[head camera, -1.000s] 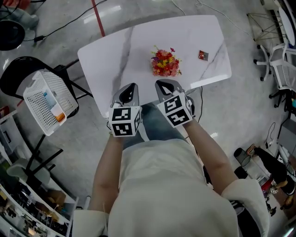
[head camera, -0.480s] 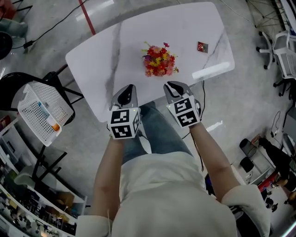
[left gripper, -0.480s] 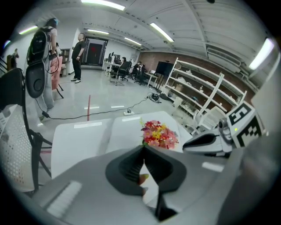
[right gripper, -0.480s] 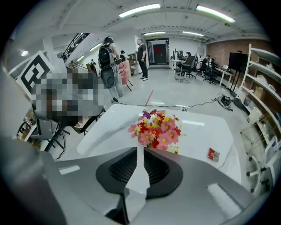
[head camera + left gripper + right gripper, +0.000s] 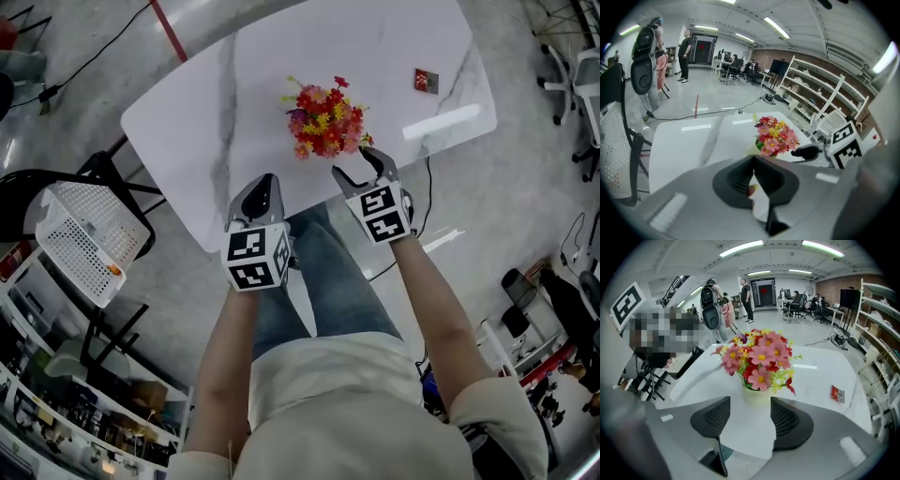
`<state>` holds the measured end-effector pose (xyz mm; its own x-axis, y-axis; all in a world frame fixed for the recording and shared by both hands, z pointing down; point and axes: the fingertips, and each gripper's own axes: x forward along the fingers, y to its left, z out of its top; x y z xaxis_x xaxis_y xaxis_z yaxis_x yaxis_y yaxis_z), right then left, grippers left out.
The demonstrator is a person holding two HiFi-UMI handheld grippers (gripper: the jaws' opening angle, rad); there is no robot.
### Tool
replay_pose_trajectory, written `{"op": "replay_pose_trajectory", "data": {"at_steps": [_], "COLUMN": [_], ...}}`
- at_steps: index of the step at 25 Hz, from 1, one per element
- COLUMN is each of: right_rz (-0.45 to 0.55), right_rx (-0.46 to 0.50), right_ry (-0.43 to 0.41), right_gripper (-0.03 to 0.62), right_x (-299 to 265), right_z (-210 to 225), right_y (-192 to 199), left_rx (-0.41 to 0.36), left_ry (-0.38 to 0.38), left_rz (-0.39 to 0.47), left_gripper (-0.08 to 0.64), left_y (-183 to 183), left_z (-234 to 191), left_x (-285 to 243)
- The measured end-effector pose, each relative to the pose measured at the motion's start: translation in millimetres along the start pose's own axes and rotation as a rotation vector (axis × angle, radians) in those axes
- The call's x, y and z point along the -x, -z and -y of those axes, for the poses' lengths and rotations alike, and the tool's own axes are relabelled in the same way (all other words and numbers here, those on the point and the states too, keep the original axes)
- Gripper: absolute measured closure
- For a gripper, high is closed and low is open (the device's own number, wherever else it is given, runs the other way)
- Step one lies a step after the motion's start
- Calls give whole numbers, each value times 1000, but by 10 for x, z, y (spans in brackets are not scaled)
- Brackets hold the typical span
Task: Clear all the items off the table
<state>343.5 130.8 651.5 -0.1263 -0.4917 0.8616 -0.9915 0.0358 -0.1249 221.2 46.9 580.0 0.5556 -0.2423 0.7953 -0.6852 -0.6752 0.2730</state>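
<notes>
two things sat on the white table [image 5: 187, 122]: one little pot of flowers [image 5: 325, 122] and one small red packet [image 5: 426, 81]. the pot stood close to the near edge, about halfway along it. the packet lay by the right edge, well apart from the pot.

the step in hand looked like the reach for the first thing, the pot of flowers. nothing had been picked up yet. the right gripper [image 5: 359, 164] pointed down at the pot from the near edge. its jaws had just been opening and were spread apart. the pot was just in front of the gap, not inside it, and no pad touched it.

the left gripper [image 5: 261, 183] hung over the near edge, more to the left. its jaws were pressed together with nothing between them.

next, the right gripper would likely need to slide a bit closer, so the pot sat between the pads. then it should squeeze low on the pot, not on the soft flowers, and lift it straight up.

one white basket [image 5: 82, 234] waited past the table's left edge, maybe the place for the things.
</notes>
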Motion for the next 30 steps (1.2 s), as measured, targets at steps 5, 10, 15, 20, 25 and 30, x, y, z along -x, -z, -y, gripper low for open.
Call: {"op": "replay_pose_trajectory", "data": {"at_steps": [5, 10, 15, 20, 25, 30], "right_rz": [32, 78, 111, 132, 145, 167], "right_rx": [-2, 2, 1, 26, 21, 10], "right_ry": [-8, -13, -19, -15, -17, -36], "right_gripper": [275, 219, 164, 122, 106, 94], "right_x": [-259, -482, -696, -895, -1015, -1088], "right_z": [64, 132, 189, 200, 203, 156], "right_y": [18, -8, -75, -164, -228, -303], "left_rx": [11, 20, 20, 36, 46, 63], "left_ry": [-17, -20, -17, -24, -33, -36], "left_rz": [4, -2, -7, -10, -9, -10], "left_gripper": [551, 551, 551, 551, 551, 551], "left_y": [56, 100, 141, 163, 175, 184], "left_z": [-62, -91, -125, -214, -307, -359], "left_x": [-132, -249, -334, -393, -440, -510]}}
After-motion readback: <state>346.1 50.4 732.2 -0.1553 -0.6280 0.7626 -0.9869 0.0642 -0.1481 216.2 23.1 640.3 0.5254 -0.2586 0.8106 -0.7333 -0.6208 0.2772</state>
